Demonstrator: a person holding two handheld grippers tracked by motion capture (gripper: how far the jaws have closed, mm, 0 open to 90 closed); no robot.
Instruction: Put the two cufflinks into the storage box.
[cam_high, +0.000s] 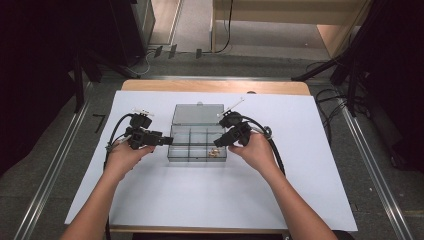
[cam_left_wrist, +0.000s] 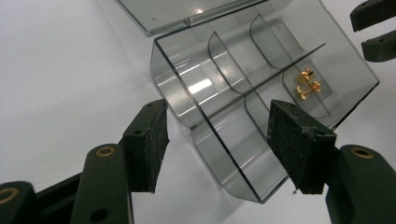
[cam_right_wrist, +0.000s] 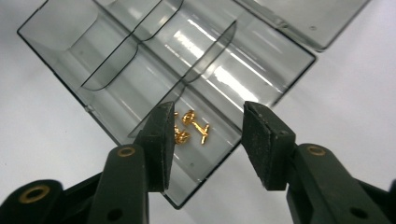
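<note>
A smoky clear compartment box (cam_high: 192, 134) lies open in the middle of the white sheet, its lid (cam_high: 198, 114) folded flat behind it. Several small gold metal pieces (cam_high: 215, 152) lie in its near right compartment, also seen as gold pieces (cam_left_wrist: 308, 86) and gold pieces (cam_right_wrist: 191, 126). My left gripper (cam_high: 169, 140) is at the box's left end; in its own view the left gripper (cam_left_wrist: 217, 140) stands open with the box (cam_left_wrist: 201, 88) corner between the jaws, pads apart from the walls. My right gripper (cam_high: 218, 143) hovers open just over the gold pieces, the right gripper (cam_right_wrist: 208, 140) holding nothing.
The white sheet (cam_high: 215, 195) covers most of the table, with a wooden edge (cam_high: 215, 86) showing at the far side. The right gripper's two jaw tips (cam_left_wrist: 373, 30) show at the upper right of the left gripper view. Metal rails and dark stands flank the table.
</note>
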